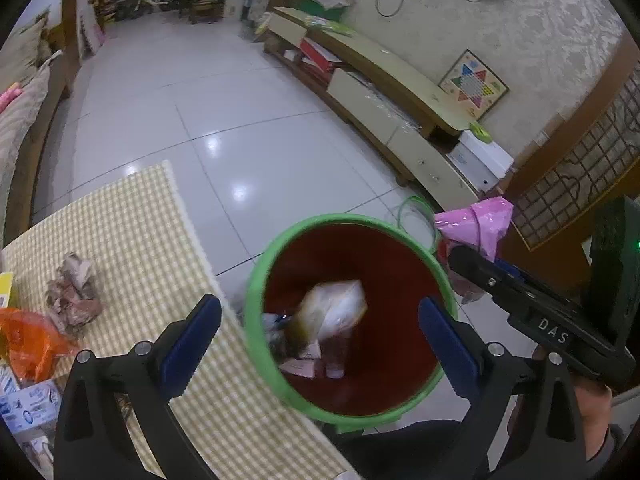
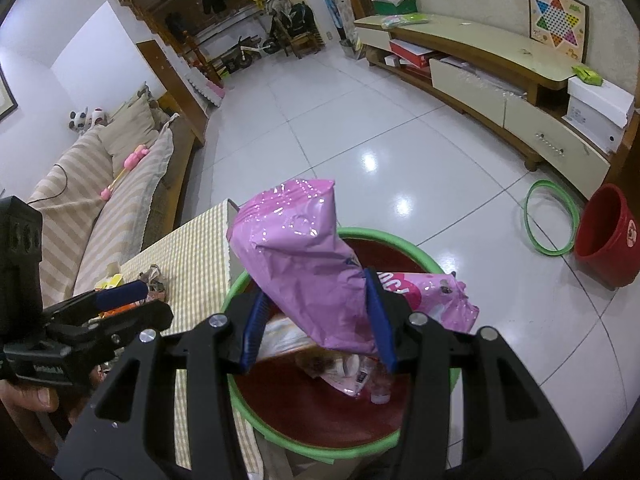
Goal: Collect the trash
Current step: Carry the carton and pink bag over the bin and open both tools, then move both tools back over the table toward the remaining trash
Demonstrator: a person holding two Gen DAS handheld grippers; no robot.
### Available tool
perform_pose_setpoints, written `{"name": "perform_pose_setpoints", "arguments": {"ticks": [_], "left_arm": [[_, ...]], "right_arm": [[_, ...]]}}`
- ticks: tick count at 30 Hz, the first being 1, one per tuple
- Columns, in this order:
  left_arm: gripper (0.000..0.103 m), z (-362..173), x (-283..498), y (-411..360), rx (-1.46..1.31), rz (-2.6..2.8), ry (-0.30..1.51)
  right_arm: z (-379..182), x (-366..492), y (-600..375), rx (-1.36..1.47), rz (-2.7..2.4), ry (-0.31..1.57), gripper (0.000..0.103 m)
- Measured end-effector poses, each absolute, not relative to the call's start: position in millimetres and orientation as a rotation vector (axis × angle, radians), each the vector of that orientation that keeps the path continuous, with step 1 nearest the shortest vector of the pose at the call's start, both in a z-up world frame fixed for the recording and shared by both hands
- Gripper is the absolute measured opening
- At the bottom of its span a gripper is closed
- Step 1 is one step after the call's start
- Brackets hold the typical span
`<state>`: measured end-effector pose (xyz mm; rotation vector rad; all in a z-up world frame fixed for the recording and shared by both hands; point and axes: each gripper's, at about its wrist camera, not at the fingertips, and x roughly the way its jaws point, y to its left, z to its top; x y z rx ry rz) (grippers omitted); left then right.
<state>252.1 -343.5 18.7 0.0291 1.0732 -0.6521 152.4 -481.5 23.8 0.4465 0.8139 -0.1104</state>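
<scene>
the red bin with the green rim [image 1: 256,300] stands on the floor tight against the checked tabletop [image 1: 140,232], likely so trash can go straight in, and it already holds a pale bag [image 1: 340,308] and small scraps. above its mouth the right gripper [image 2: 320,320] has its jaws clamped on a pink plastic bag [image 2: 296,248], held over the opening ready to drop, while the left gripper [image 1: 320,340] hangs over the bin with jaws spread wide and empty; crumpled paper [image 1: 74,292] and an orange wrapper [image 1: 28,340] wait on the tabletop
</scene>
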Motion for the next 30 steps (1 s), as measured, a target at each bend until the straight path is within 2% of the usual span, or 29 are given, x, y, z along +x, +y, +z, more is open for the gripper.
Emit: {"name": "perform_pose_setpoints", "arguments": {"ticks": [1,3,5,8,10,21,30], "left_arm": [[0.095,19.0,252.7,-340.4,0.027,-0.647,1.072],[0.095,19.2,253.7,-331.3,0.020,-0.629,1.071],[0.095,20.8,254.8,-321.1,0.013,-0.615,1.071],[0.095,24.9,255.6,-307.7,0.009,-0.597,1.062],[0.095,27.7,254.8,-296.5,0.007,-0.584,1.056],[0.095,44.7,242.4,-235.5,-0.027,-0.519,1.031],[0.095,57.7,224.1,-154.7,-0.083,-0.435,0.994]], "right_arm": [[23.6,152.9,-479.5,0.446,-0.105,0.816,0.045],[23.3,153.8,-474.8,0.432,-0.108,0.816,0.053],[23.3,153.9,-473.1,0.427,-0.107,0.813,0.072],[23.7,153.3,-469.4,0.426,-0.108,0.810,0.090],[25.3,152.4,-465.7,0.418,-0.118,0.808,0.097],[39.3,151.0,-420.7,0.360,-0.082,0.813,0.098],[44.6,154.8,-357.4,0.298,-0.010,0.829,0.098]]}}
